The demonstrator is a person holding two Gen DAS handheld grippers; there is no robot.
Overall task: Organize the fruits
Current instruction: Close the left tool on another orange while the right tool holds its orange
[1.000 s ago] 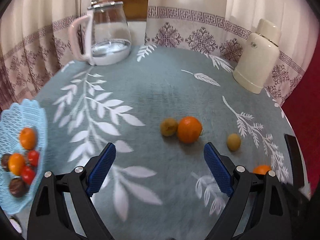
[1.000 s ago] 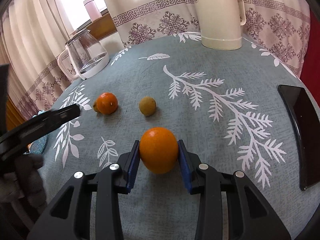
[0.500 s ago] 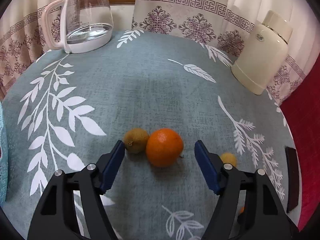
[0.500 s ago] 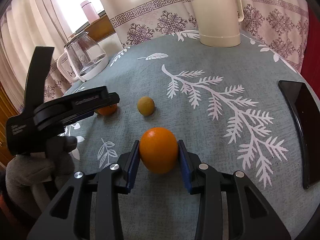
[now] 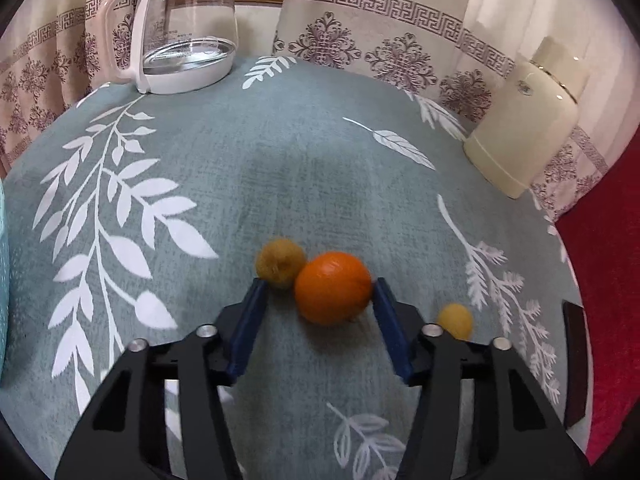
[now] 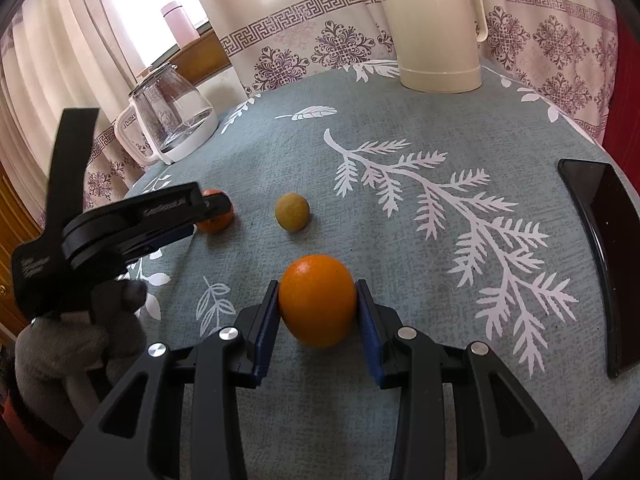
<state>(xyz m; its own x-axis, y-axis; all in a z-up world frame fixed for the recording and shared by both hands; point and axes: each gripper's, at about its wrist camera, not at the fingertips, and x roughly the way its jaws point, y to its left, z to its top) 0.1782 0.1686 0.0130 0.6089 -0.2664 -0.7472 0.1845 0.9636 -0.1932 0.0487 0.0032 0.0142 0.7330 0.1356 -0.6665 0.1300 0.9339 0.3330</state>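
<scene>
Oranges look firm, round, prone to rolling. The right gripper [image 6: 317, 306] clamps one orange [image 6: 317, 300] across its middle; the left gripper [image 5: 318, 300] straddles another orange [image 5: 332, 288], jaws apart.

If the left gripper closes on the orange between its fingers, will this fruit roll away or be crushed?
The orange is round and lies loose on the tablecloth, so an off-centre squeeze would probably roll it. Its rind looks firm, so crushing seems unlikely. It appears to touch the small brownish fruit, which the left gripper may nudge aside.
</scene>
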